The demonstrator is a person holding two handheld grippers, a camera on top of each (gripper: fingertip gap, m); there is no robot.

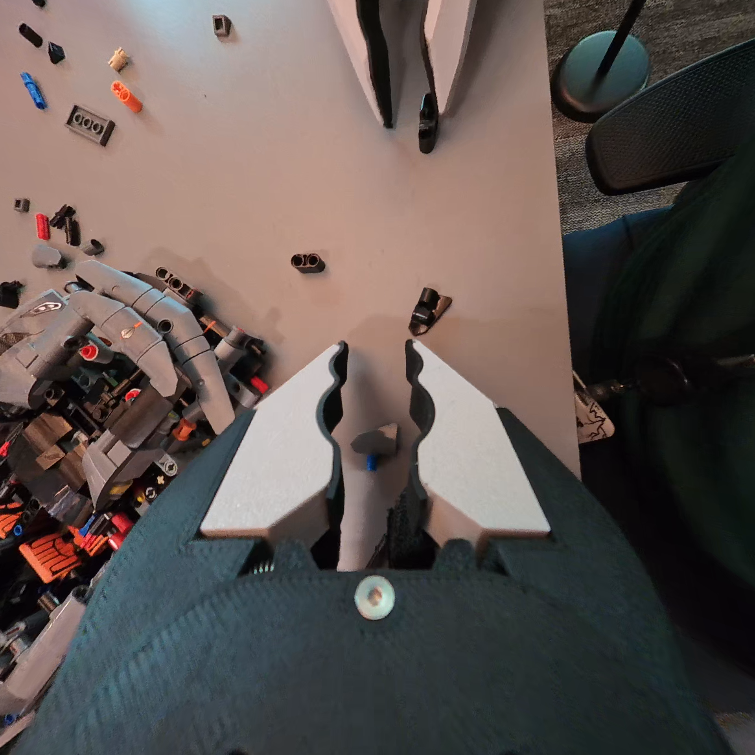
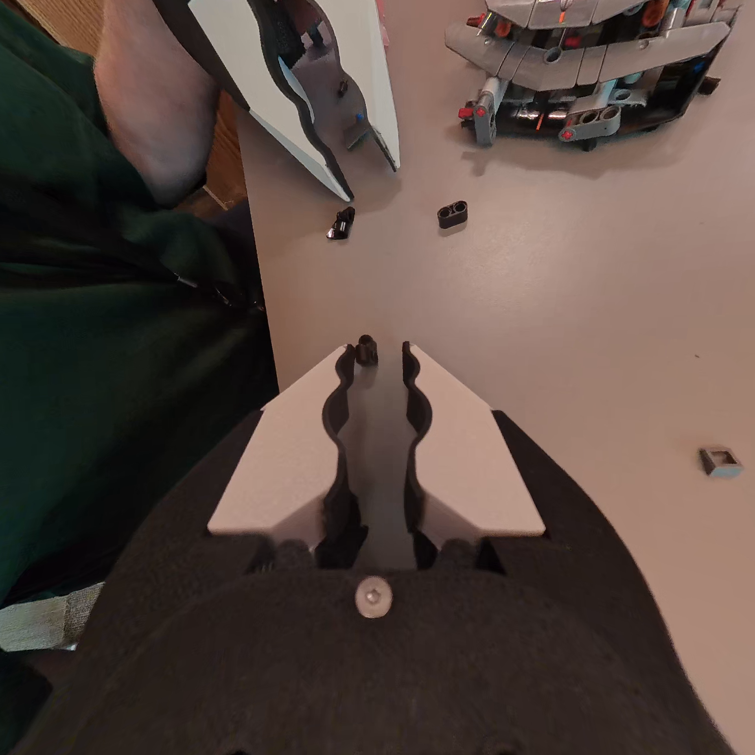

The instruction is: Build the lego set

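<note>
Left gripper (image 1: pixel 376 347): jaws parted, holding nothing; a grey wedge piece with a blue pin (image 1: pixel 376 445) lies on the table (image 1: pixel 286 196) between its fingers, lower centre. Right gripper (image 2: pixel 374 347): jaws parted, a small black connector (image 2: pixel 366 349) beside its left fingertip, not clamped. Partly built grey lego model (image 2: pixel 592 77) sits upper right. No legible writing.
</note>
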